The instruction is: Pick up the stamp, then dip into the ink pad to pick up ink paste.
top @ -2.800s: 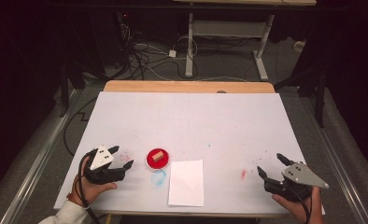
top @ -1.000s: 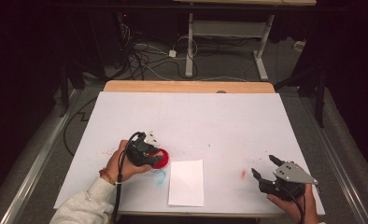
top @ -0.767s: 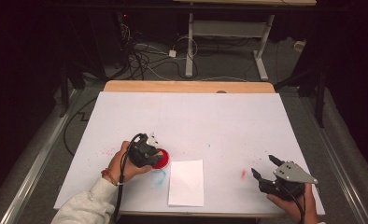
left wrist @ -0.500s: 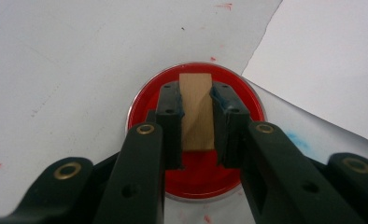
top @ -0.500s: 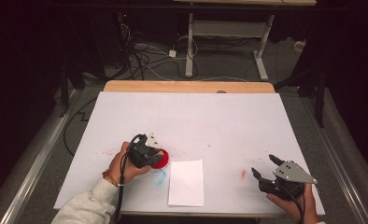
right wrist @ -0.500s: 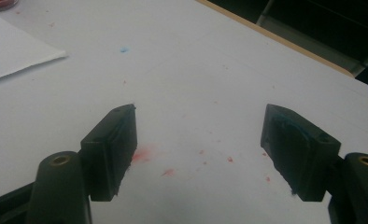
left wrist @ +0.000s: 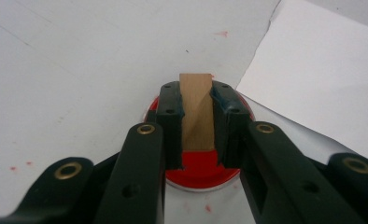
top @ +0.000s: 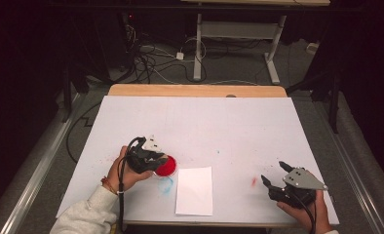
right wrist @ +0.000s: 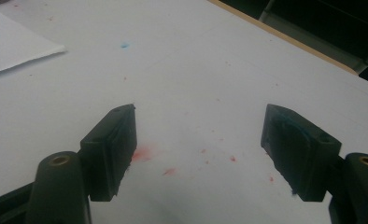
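The left gripper (left wrist: 198, 123) is clamped on a small wooden block (left wrist: 196, 109); both pads press its sides, the closing having finished within the last second with the block between the jaws. The block stands upright inside a round red dish (left wrist: 198, 170), its lower end down in the red contents. In the high view the left gripper (top: 153, 158) sits over the dish (top: 166, 166) at the near left of the white surface (top: 204, 126), with the person's left hand (top: 124, 170) wrapped around the gripper body and a grey sleeve (top: 83, 214) entering from the bottom edge.

A white sheet of paper (top: 195, 190) lies just beside the dish, on its right; the dish rim and the sheet's upper left corner are very close, and contact cannot be confirmed. A faint blue smear (top: 165, 185) marks the surface just below the dish.

The right gripper (top: 273, 178) rests at the near right of the surface, well apart from the dish, held in the right hand (top: 304, 209). Its jaws are spread wide with nothing between them; the right gripper view shows only bare surface and scattered red stains (right wrist: 142, 154) in the gap. One red stain (top: 253, 181) lies just ahead of its jaws in the high view.
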A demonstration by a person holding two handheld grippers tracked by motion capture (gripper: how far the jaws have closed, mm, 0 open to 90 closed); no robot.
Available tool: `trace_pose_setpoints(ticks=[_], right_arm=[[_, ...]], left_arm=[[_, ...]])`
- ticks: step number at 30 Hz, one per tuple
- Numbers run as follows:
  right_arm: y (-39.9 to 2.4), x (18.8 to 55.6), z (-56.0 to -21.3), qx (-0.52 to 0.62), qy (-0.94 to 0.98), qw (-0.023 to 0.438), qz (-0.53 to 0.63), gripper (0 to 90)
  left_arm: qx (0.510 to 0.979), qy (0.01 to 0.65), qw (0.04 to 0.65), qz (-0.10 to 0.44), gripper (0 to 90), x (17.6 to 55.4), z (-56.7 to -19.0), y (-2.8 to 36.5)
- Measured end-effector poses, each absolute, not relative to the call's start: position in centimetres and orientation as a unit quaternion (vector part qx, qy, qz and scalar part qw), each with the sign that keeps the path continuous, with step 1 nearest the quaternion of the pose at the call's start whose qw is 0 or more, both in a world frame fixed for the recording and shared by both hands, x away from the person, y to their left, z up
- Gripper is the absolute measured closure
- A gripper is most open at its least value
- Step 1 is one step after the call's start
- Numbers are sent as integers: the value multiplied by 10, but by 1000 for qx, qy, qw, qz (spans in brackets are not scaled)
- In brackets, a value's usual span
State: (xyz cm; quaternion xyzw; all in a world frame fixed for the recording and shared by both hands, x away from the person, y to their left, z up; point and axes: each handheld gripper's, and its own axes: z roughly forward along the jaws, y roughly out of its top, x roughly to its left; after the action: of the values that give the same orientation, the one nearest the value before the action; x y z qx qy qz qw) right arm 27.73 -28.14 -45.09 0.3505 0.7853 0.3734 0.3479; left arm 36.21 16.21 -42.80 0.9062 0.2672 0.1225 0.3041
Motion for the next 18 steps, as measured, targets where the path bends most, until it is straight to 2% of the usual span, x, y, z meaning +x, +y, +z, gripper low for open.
trace_pose_setpoints(ticks=[18], right_arm=[[-283, 276, -450, 354, 783, 345, 379, 275]], left_arm=[[893, 256, 342, 143, 736, 340, -389, 174]])
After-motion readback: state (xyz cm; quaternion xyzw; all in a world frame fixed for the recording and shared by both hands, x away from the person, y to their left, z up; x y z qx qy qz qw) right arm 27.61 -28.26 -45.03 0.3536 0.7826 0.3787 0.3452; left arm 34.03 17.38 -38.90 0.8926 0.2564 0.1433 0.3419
